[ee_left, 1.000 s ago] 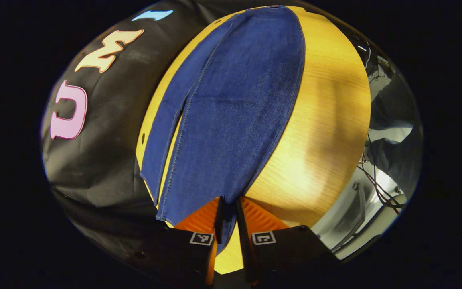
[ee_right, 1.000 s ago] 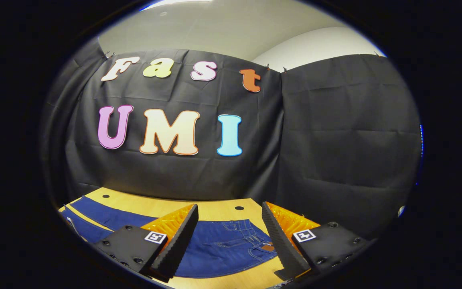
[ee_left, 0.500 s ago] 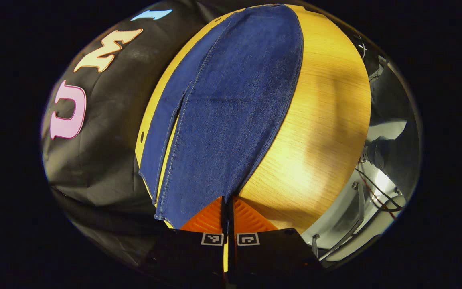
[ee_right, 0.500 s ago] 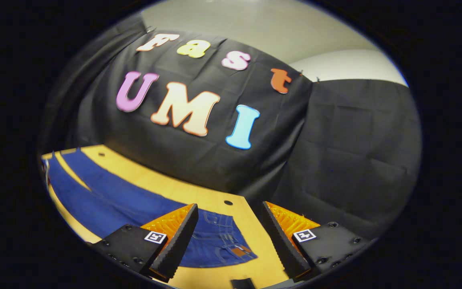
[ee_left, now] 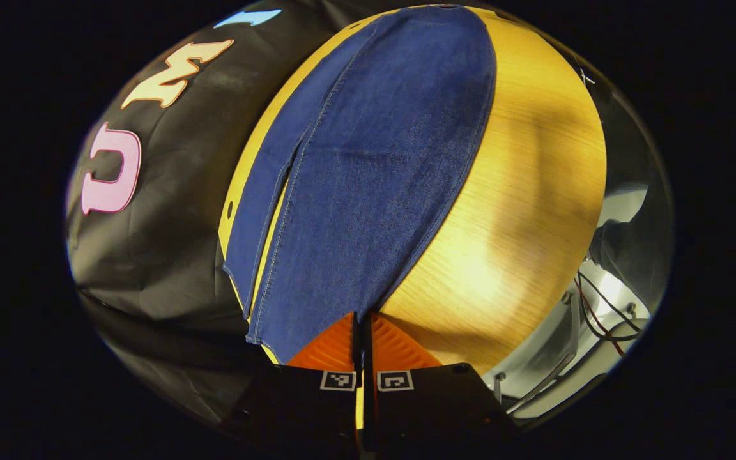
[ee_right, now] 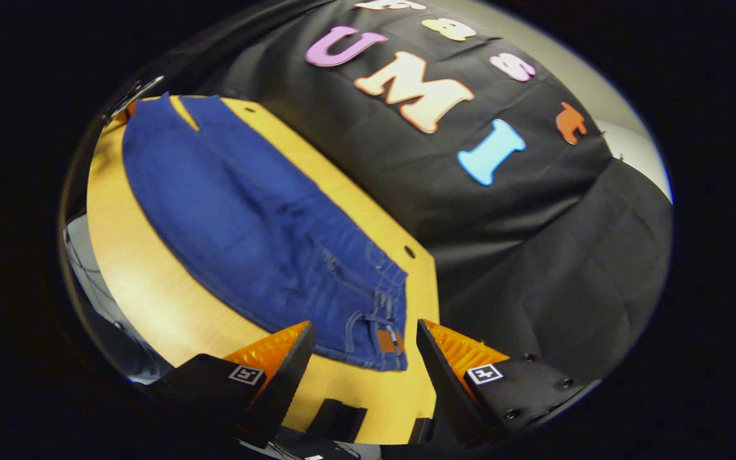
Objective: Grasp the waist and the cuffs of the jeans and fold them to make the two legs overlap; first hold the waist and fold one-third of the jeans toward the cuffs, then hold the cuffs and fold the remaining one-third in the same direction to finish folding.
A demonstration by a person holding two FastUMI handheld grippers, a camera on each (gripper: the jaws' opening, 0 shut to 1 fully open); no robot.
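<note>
The jeans (ee_left: pixel 368 166) lie spread flat along the wooden desk (ee_left: pixel 521 191), legs side by side with a narrow gap of desk showing between them toward the cuffs. In the left gripper view the left tongs (ee_left: pixel 361 332) are pressed together on the corner of the near leg's cuff (ee_left: pixel 317 319); a second ago they stood apart on either side of that hem, so the pinch is fresh and the cuff end looks secured. The cloth runs away from that grip, lying flat up the desk.

In the right gripper view the right tongs (ee_right: pixel 361 358) are spread wide and hold nothing. That view has swung down from the booth wall toward the desk over the last second, and the waist (ee_right: pixel 384 319) with its brown patch now sits between the two fingers but farther off, not yet touched.

So one of two grips is made. The next move probably calls for the right tongs to drop onto the near waist edge and close, so both ends can lift together and lay one leg over the other. If the cuff pinch holds only a thin corner, it could slip once the denim's weight comes on.
</note>
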